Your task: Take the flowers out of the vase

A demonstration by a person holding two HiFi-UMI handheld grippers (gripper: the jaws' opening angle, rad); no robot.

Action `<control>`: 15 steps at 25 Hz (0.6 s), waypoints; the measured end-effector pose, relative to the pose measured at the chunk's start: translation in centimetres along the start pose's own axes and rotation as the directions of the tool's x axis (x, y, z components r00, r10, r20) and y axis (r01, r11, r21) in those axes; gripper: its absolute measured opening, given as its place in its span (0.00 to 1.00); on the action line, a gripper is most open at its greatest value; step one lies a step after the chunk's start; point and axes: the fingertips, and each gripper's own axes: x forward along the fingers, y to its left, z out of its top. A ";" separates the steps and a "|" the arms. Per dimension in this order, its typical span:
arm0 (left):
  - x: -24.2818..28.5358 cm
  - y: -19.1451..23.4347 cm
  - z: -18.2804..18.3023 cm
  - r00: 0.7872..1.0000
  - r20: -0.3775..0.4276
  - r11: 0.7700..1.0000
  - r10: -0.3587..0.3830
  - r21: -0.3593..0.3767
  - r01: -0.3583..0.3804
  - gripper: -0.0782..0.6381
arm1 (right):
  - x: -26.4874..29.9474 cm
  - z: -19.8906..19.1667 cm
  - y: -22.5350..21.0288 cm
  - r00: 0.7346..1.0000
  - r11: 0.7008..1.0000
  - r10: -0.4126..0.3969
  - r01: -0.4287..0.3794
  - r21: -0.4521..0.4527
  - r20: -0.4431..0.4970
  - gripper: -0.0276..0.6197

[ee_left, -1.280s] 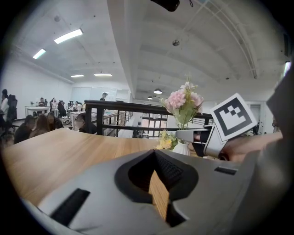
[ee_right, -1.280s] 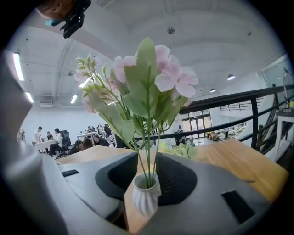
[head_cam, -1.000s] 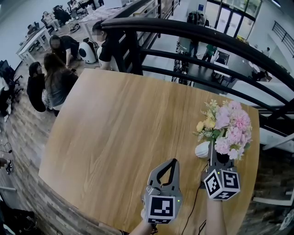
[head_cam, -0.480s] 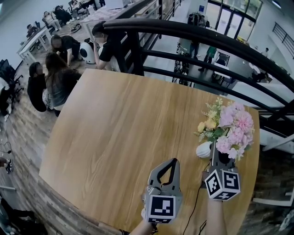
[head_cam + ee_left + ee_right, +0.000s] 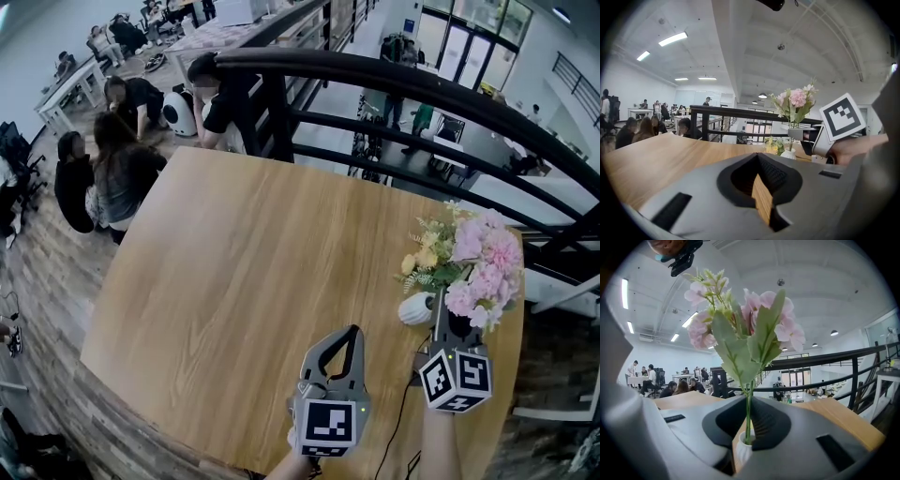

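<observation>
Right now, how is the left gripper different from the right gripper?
The right gripper has just been closing its jaws and pinches the stem of the pink flowers. The left gripper has its jaws together on nothing. The right gripper is at the white vase, while the left gripper is apart from it, over bare table. Both are grey with two jaws.

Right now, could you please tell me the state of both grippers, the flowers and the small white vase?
Left gripper: shut, empty.
Right gripper: jaws just closing, shut on the green stem.
Small white ceramic vase: upright on wooden table.
Pink flower bunch: held upright, stem foot in the vase mouth.
Yellow flower sprig: drooping from the vase.
</observation>
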 end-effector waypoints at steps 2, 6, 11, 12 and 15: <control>-0.4 0.0 0.3 1.000 0.005 1.000 0.000 -0.003 0.000 0.15 | -0.4 0.7 0.0 1.000 1.000 -0.005 0.005 -0.001 0.010 0.10; -0.6 0.5 0.7 1.000 0.000 0.999 0.004 -0.043 -0.004 0.15 | -0.5 2.0 0.0 0.999 1.000 -0.014 0.014 -0.003 0.035 0.10; -0.8 0.8 1.4 0.999 0.034 1.000 0.003 -0.019 -0.002 0.15 | -1.0 4.0 -0.2 0.997 1.000 -0.028 0.028 0.005 0.072 0.10; -0.9 0.8 1.6 0.999 0.037 1.000 0.002 -0.021 -0.001 0.15 | -1.1 4.3 -0.2 0.996 1.000 -0.031 0.031 0.005 0.078 0.10; -1.1 0.7 2.1 0.999 0.046 1.000 -0.003 -0.021 0.004 0.15 | -1.5 5.3 -0.2 0.995 0.999 -0.042 0.042 0.002 0.090 0.10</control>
